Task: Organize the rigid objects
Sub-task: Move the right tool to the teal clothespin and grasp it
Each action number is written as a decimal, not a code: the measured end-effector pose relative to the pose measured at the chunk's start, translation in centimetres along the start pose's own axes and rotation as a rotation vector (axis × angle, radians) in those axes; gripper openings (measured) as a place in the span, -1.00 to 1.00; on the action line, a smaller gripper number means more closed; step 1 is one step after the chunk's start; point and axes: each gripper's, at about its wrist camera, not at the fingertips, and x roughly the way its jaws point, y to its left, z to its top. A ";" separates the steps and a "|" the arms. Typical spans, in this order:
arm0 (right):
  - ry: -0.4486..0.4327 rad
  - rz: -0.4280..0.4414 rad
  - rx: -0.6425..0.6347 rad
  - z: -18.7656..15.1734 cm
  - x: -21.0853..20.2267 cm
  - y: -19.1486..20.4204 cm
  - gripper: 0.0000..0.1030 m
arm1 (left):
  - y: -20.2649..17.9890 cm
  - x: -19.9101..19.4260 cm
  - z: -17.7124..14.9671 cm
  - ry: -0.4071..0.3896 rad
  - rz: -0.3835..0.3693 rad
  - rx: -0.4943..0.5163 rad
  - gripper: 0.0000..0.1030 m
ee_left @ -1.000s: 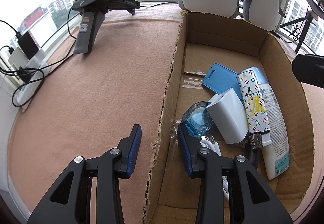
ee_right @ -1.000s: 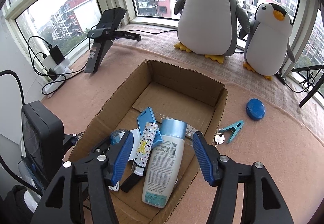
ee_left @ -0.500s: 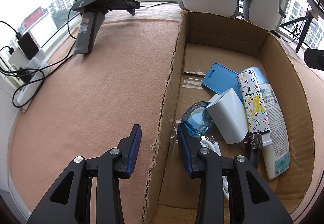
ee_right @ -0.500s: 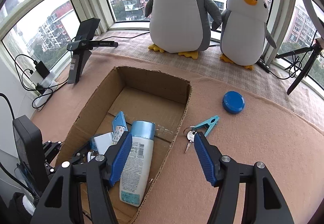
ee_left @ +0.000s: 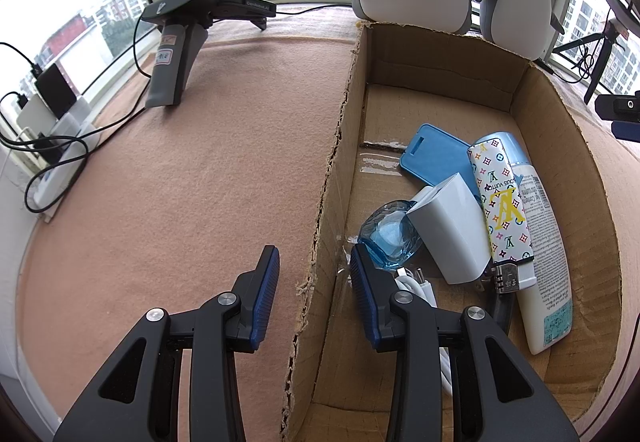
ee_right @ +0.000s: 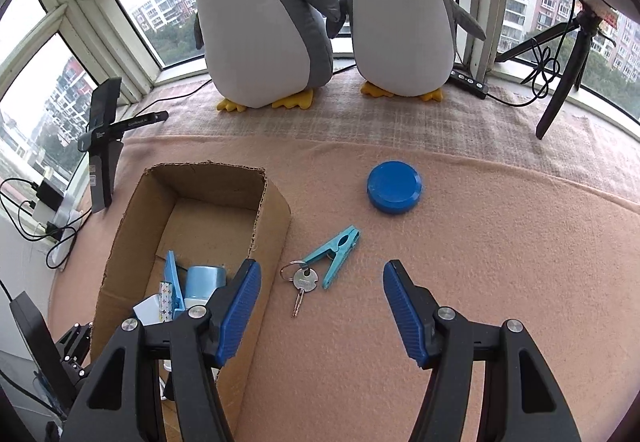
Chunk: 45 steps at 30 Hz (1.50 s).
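— While the left gripper [ee_left: 314, 266] sits with its fingers spread on either side of the cardboard box's [ee_left: 334, 178] near wall, what lies off to its left?

— At the far left, a tangle of cables and chargers [ee_left: 48, 146] by the window, then a black handheld device [ee_left: 188, 14] propped on the pink cloth [ee_left: 200, 170]. The gripper holds nothing; one finger is outside the wall, the other inside.

— And inside the box?

— From left to right: a clear blue round object [ee_left: 390, 238] just beside the inner finger, a white charger block [ee_left: 452, 226] leaning over it, a blue card holder [ee_left: 430, 154] behind, a patterned lighter-like case [ee_left: 502, 202] resting on a white bottle with a light blue cap [ee_left: 544, 270].

— What about the right-hand view?

— The box [ee_right: 272, 218] is at the left. Just right of it, on the cloth, lie a key on a ring [ee_right: 302, 282] and a teal clothespin [ee_right: 336, 254], touching. Further back and right sits a blue round lid [ee_right: 394, 188].

— The right gripper [ee_right: 322, 306]?

— Wide apart, empty, hovering near the key and clothespin. Two plush penguins [ee_right: 400, 30] stand at the window behind.
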 end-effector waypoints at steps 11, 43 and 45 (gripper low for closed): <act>0.085 0.045 0.154 1.8 4.6 -2.7 0.01 | 0.0 0.0 0.0 0.000 0.000 0.000 -0.31; 0.168 -0.097 0.058 2.3 8.7 -2.2 -0.70 | -0.1 0.0 0.1 0.000 -0.003 -0.003 -0.30; 0.170 -0.110 0.031 2.1 8.6 -2.2 -0.70 | -0.1 0.0 0.0 0.000 -0.002 -0.002 -0.30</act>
